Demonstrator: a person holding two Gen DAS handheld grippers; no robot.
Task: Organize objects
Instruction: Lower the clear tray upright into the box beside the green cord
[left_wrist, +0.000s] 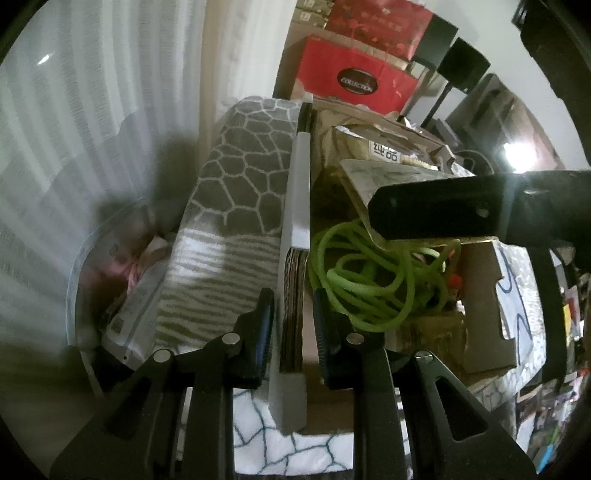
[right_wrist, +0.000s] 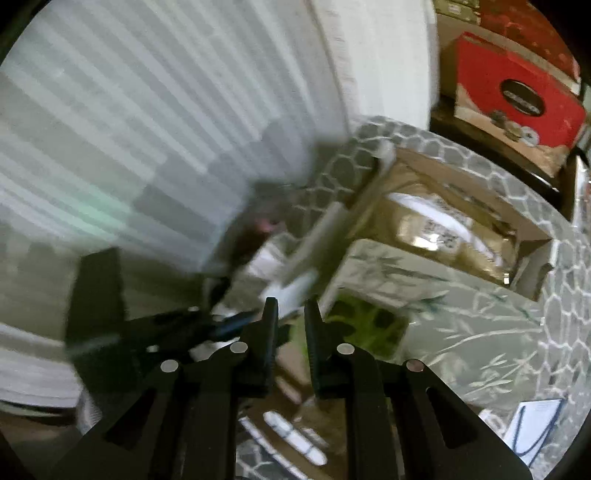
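Observation:
An open cardboard box (left_wrist: 487, 295) holds a coiled green rope (left_wrist: 373, 273) and packets. My left gripper (left_wrist: 293, 295) straddles the box's upright flap (left_wrist: 297, 206), fingers on either side; a gap shows beside each pad, so it looks open. My right gripper (right_wrist: 291, 306) is partly open and empty, above the same box (right_wrist: 532, 280) near its flap (right_wrist: 317, 236); the view is blurred. The right gripper's black body (left_wrist: 436, 210) shows over the box in the left wrist view. The left gripper's body (right_wrist: 110, 332) shows at the left in the right wrist view.
A grey patterned cloth (left_wrist: 240, 177) covers the surface under the box. A clear plastic tub (left_wrist: 92, 258) with pink items sits left, by a white curtain (left_wrist: 92, 110). A red "Collection" box (left_wrist: 354, 81) and cartons stand behind. Green rope (right_wrist: 362, 317) shows under a printed carton (right_wrist: 391, 273).

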